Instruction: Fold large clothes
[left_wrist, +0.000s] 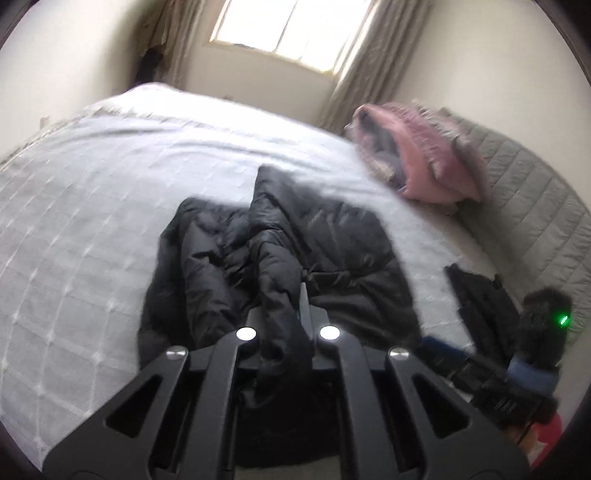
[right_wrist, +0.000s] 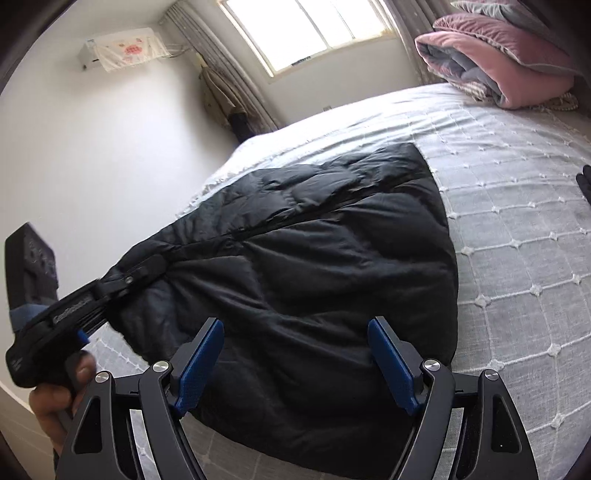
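The black padded jacket (right_wrist: 295, 266) lies spread on the white bedspread (right_wrist: 517, 221) of the bed. The left gripper (left_wrist: 282, 317) is clamped on a bunched fold of the jacket, pulling that part up off the bed. The right gripper (right_wrist: 295, 358) hovers just above the jacket's near edge with its jaws wide apart, holding nothing. A folded pink quilt (right_wrist: 498, 62) lies at the bed's far corner.

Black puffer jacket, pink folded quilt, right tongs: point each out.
black puffer jacket (right_wrist: 314, 266), right wrist view, quilted middle panel
pink folded quilt (right_wrist: 491, 62), right wrist view, top fold
right tongs (right_wrist: 295, 362), right wrist view, between the blue pads
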